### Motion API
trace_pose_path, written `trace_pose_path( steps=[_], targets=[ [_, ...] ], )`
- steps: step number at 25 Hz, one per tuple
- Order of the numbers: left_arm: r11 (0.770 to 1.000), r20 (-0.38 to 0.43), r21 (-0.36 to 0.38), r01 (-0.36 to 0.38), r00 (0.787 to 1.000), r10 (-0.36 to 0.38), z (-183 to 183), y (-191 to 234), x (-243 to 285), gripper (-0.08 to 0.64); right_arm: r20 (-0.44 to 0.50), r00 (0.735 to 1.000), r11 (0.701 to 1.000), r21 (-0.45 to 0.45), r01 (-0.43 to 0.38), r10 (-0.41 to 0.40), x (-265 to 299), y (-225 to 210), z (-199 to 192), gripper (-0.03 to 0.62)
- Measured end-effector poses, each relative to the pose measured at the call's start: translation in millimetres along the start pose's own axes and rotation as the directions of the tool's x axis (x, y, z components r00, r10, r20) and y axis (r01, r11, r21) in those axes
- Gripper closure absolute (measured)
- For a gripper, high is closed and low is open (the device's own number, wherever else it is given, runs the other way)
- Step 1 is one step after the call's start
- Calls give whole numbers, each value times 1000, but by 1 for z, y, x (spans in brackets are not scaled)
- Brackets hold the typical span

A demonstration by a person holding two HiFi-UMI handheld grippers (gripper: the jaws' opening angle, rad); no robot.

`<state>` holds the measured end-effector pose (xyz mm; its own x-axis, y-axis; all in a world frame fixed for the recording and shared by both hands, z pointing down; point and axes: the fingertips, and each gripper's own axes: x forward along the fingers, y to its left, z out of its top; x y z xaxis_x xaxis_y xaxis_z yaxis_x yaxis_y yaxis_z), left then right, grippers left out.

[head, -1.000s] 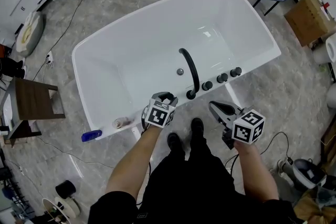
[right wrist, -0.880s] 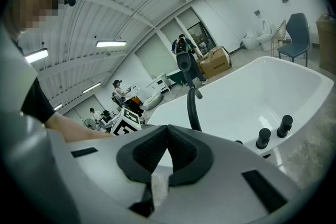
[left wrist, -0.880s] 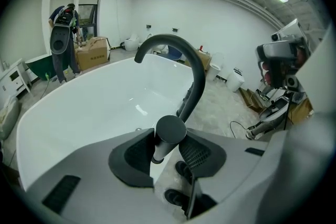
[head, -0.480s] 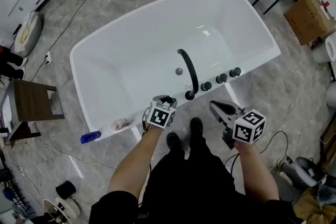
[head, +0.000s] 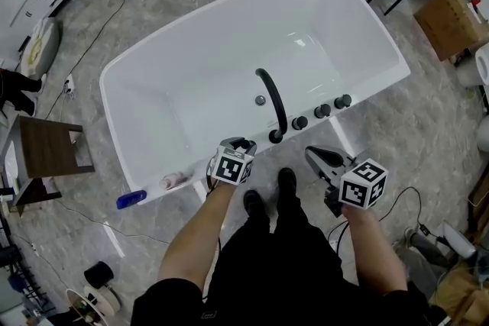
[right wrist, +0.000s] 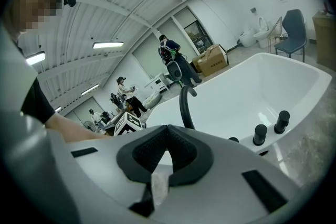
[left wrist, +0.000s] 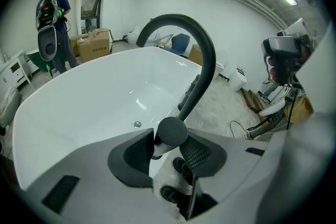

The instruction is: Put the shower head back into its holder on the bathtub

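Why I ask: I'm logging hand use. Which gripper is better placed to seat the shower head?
Left, likely. The left gripper is clamped on the shower head at the bathtub rim beside the faucet; the right gripper is shut, empty, and outside the tub.

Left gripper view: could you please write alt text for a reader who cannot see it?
The left gripper holds a black-capped shower head between its jaws, in front of a white bathtub. A black arched spout rises just behind it, and a person with a backpack stands at far left.
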<state>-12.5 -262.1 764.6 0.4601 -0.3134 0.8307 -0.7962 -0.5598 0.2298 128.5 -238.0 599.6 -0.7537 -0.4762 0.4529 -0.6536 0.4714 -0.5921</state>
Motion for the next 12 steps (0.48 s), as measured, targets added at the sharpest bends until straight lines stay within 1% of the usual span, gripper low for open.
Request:
trace_pose_path(
  steps=[3, 5, 8, 10, 12],
  targets=[
    [1000, 25, -1, -8, 1000, 8, 3, 1, 0, 383, -7, 1000, 1000, 4, -13, 13, 5, 3, -3, 575],
    [1000, 43, -2, -12, 999, 13, 5, 1, -1, 324, -9, 1000, 1000, 2, -19, 19, 7, 4, -3, 575],
    [1000, 53, -5, -13, 998, 13, 4, 0, -3, 279, -3, 1000, 1000, -3, -21, 21, 8, 6, -2, 575],
    [1000, 71, -11, -16, 997, 16, 5, -1, -7, 264, 3, 1000, 1000, -10, -19, 19, 6, 6, 1, 575],
    [1000, 105, -13, -21, 994, 22, 11, -3, -14, 264, 9, 1000, 1000, -16, -19, 20, 4, 6, 5, 575]
  ],
)
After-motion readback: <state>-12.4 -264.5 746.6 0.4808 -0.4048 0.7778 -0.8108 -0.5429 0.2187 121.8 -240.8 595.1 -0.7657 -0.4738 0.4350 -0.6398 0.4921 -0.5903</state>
